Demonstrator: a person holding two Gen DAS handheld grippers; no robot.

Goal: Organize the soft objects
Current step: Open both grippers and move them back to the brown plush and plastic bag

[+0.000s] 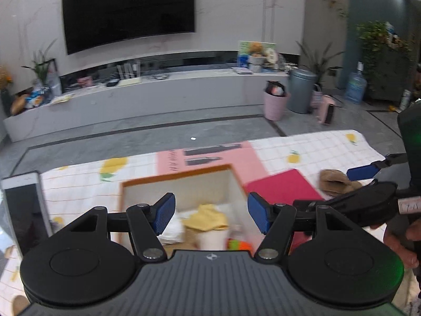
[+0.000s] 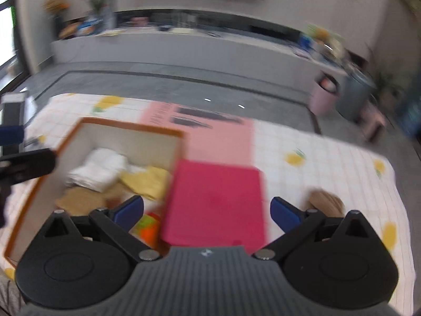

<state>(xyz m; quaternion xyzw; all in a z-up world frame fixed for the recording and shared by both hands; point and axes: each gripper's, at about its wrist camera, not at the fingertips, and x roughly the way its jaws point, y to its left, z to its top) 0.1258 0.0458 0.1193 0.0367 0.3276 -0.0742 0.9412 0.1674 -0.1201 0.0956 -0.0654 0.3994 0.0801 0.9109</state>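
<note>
Listing left wrist view: left gripper (image 1: 211, 215) released, empty, above orange-rimmed box (image 1: 126, 192) at lower centre; yellow cloth (image 1: 208, 217) inside. Right wrist view: right gripper (image 2: 207, 212) released, empty; tan soft item (image 2: 326, 201) on tablecloth (image 2: 329, 163), lower right.

left gripper (image 1: 211, 214) — black linkage | blue ribbed pads (image 1: 165, 213) | grey ridged body

Our left gripper (image 1: 211, 215) hangs with jaws apart and nothing between them. Beyond and below its fingertips sits the open box (image 1: 181, 177), a yellow cloth (image 1: 208, 217) inside. To its right lie a red lid (image 1: 284, 187) and tan cloth (image 1: 334, 181).
</note>
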